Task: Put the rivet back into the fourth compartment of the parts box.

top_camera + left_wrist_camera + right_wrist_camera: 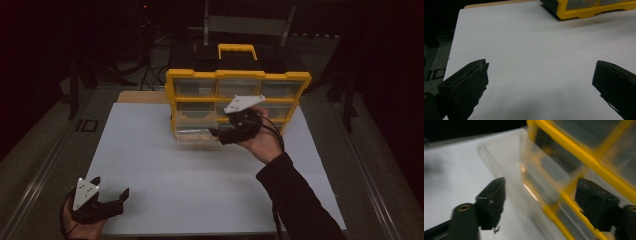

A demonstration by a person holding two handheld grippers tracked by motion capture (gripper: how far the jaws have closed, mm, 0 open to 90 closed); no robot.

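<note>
You have a white board [200,175] lying flat on the table, with a strip of tan wood [142,96] showing just past its far left edge. On the far part of the board stands a yellow and black organizer [237,82] with rows of clear drawers and a yellow handle [236,49] on top. One clear drawer [196,131] at its lower left sticks out toward you. Beyond it, in the dark, you can make out cables [150,75] and a metal frame [247,22].
</note>
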